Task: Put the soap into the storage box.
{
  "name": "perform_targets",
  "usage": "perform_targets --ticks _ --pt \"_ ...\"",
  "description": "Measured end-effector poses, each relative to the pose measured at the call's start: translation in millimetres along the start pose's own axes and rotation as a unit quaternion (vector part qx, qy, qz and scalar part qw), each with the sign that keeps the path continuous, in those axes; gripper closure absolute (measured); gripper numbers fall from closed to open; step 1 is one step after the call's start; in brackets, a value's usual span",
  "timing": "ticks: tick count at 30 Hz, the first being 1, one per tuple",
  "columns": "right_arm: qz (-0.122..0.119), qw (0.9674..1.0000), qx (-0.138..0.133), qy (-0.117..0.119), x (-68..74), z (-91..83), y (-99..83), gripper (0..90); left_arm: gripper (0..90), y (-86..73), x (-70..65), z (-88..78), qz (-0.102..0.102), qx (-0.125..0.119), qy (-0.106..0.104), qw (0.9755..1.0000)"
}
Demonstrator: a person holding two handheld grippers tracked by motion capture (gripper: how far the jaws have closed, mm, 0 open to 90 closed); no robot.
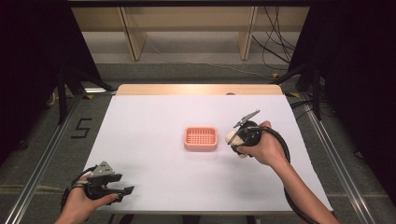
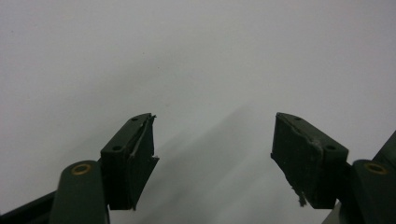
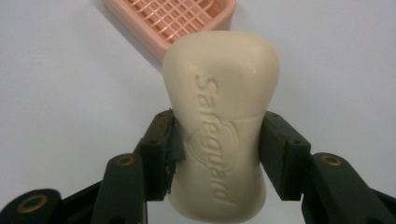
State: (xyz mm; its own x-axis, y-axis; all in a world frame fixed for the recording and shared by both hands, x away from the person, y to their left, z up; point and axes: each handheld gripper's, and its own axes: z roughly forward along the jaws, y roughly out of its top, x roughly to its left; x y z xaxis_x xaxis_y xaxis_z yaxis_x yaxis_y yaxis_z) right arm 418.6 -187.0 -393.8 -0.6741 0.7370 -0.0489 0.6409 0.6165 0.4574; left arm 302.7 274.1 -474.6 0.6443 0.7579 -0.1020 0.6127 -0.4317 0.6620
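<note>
A cream bar of soap (image 3: 219, 121) with raised lettering sits between the jaws of my right gripper (image 3: 215, 154), which is shut on its waist. In the high view the right gripper (image 1: 238, 137) holds the soap (image 1: 231, 136) just right of a pink soap dish (image 1: 201, 138) with a grid floor, near the table's middle. The dish's corner (image 3: 187, 21) lies beyond the soap in the right gripper view. My left gripper (image 1: 123, 191) rests near the table's front left, open, with nothing between its jaws (image 2: 212, 158).
The table (image 1: 154, 163) is covered by a white sheet, with a wooden strip along its far edge. Metal rails run along both sides on the floor. Cables trail from both grippers.
</note>
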Motion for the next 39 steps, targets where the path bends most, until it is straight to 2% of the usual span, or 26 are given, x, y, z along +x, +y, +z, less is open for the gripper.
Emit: perform_targets --ticks 4,6,9,16,17,19,21,24,26,27,33,34,37,39 --pt "0.005 1.0000 -0.002 0.007 1.0 0.9 2.5 50.5 29.5 -0.2 0.0 -0.1 -0.003 0.000 0.006 1.0000" --pt "0.001 1.0000 -0.002 -0.001 0.5 0.0 4.2 50.5 29.5 -0.3 0.1 -0.2 -0.002 0.000 0.006 1.0000" --pt "0.005 1.0000 -0.001 0.007 1.0 0.6 5.9 50.6 29.5 -0.5 0.2 -0.4 -0.002 0.001 0.006 1.0000" --pt "0.007 0.9999 -0.010 0.002 1.8 0.5 9.9 50.6 29.5 -0.7 0.2 -0.7 -0.002 0.001 0.007 1.0000" --pt "0.004 0.9999 -0.007 0.007 1.5 0.3 10.6 50.5 29.5 -0.7 0.2 -0.7 -0.003 0.001 0.007 1.0000" --pt "-0.008 0.9999 -0.014 -0.003 0.0 1.0 11.6 50.6 29.4 -0.7 0.3 -0.8 -0.003 0.000 0.007 1.0000" --pt "0.008 0.9999 -0.008 -0.003 1.6 0.6 12.9 50.6 29.5 -0.8 0.4 -0.9 -0.003 -0.001 0.007 1.0000" --pt "0.006 0.9999 -0.011 0.005 1.7 1.7 14.7 50.5 29.5 -0.9 0.5 -1.1 -0.004 -0.001 0.007 1.0000" --pt "-0.002 0.9999 -0.014 0.000 0.8 1.7 15.7 50.5 29.5 -1.0 0.5 -1.2 -0.004 -0.002 0.006 1.0000" --pt "0.005 0.9999 -0.012 0.006 1.8 1.9 16.1 50.6 29.5 -1.0 0.5 -1.1 -0.005 -0.002 0.007 1.0000" --pt "-0.005 0.9999 -0.015 0.001 1.2 2.9 18.4 50.5 29.5 -1.2 0.2 -0.9 -0.007 -0.007 0.004 0.9999" --pt "0.004 0.9999 -0.014 0.001 2.5 2.6 19.5 50.5 29.5 -1.0 1.3 -2.3 0.003 -0.001 0.001 1.0000" --pt "0.001 0.9999 -0.016 0.006 2.1 3.2 20.7 50.5 29.5 -1.2 0.3 -1.6 -0.009 -0.002 0.000 1.0000" --pt "0.000 0.9998 -0.018 0.001 2.3 2.9 22.0 50.5 29.5 -1.2 0.6 -1.2 -0.008 -0.001 0.005 1.0000"
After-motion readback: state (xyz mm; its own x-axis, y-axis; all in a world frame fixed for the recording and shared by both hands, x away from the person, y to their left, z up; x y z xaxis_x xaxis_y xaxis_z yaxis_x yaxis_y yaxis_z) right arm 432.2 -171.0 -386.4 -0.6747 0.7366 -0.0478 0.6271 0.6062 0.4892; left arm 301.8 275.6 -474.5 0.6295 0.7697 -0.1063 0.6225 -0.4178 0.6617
